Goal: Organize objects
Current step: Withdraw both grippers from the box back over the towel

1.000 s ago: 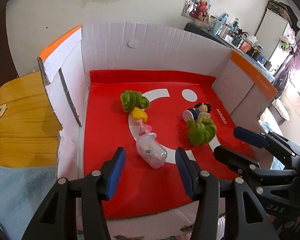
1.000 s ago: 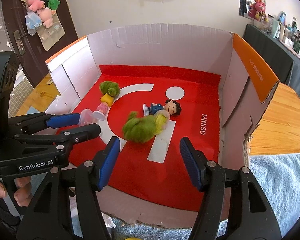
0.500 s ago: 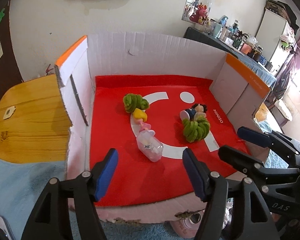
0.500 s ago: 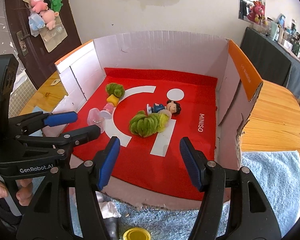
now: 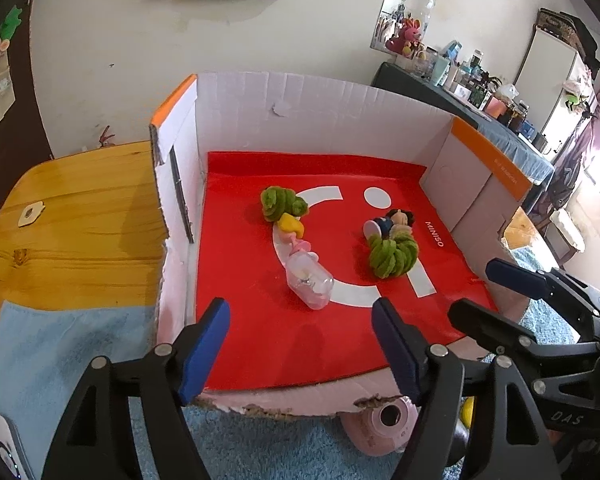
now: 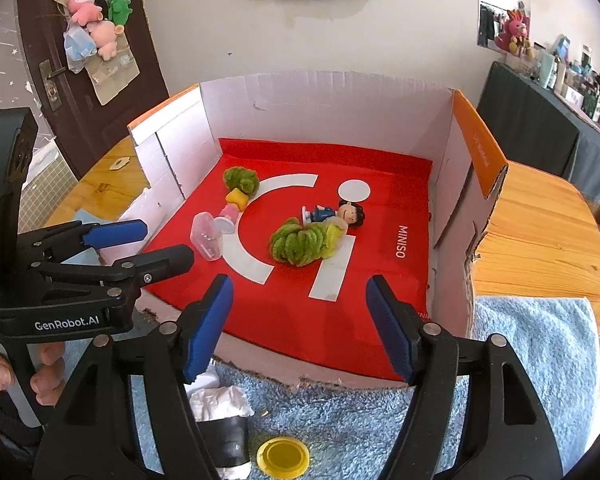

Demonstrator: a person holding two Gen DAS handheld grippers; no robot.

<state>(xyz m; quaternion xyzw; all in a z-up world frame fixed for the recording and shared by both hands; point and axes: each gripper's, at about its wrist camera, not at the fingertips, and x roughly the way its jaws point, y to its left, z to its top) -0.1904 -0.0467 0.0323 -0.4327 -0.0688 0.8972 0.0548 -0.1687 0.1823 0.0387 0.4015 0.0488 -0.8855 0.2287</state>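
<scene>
Both tools are empty and spread wide: the left gripper (image 5: pixel 300 344) and the right gripper (image 6: pixel 300 324) hang side by side over the near lip of the cardboard box (image 6: pixel 324 108), nothing between their blue pads. Outward from the right gripper, at about 12 o'clock in its view, lies the larger green plush (image 6: pixel 300 242) with the small doll (image 6: pixel 334 214) touching its far side. From the left gripper, the clear plastic capsule (image 5: pixel 310 282) sits at 12 o'clock, heading a line of small pieces, a pink one (image 5: pixel 300 246) and a yellow one (image 5: pixel 290 224), that runs toward 11 o'clock to the second green plush (image 5: pixel 282 202). Outside the box, on the blue towel (image 6: pixel 340 420) at 6 o'clock, wait a yellow lid (image 6: pixel 283 458) and a pink item (image 5: pixel 384 426). The next pick probably lies down there. To do it well, I would tilt one gripper down onto a single piece, straddle it squarely across its narrow side, and keep the other gripper clear of the box's torn front edge.
</scene>
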